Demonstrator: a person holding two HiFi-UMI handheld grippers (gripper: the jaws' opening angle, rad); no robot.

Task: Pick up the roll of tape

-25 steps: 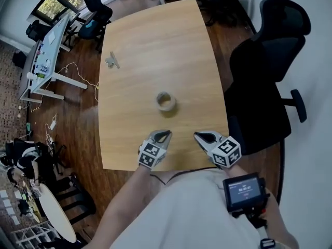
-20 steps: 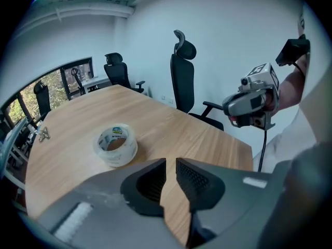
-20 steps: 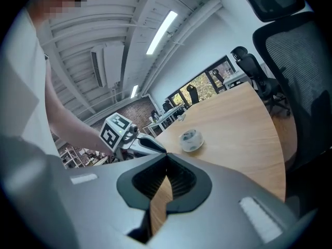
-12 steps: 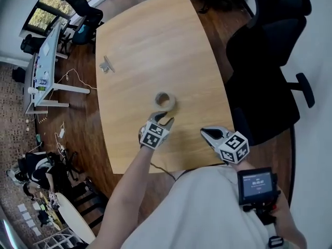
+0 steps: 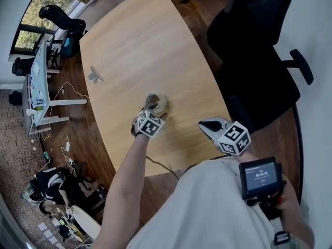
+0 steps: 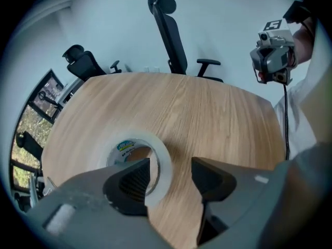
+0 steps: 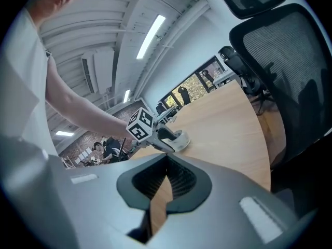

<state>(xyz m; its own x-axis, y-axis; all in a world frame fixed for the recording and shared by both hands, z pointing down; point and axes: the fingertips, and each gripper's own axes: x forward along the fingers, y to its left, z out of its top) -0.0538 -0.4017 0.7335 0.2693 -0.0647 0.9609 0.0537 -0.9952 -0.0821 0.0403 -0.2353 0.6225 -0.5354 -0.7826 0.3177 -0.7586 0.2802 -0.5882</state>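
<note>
Head view: left gripper (image 5: 151, 106) jaws just opened astride tape roll (image 5: 162, 102), mid-table (image 5: 135, 45)

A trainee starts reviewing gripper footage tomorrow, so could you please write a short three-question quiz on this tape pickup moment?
1. True or false: the right gripper holds the tape.
2. Which is over the tape? A) left gripper B) right gripper C) neither
3. Short answer: are the left gripper's jaws open or shut?

Key
1. False. It is shut on nothing, held apart from the tape near the edge of the table.
2. A.
3. Open. They have just been opening, and the tape's rim shows between them, not yet gripped.
</note>
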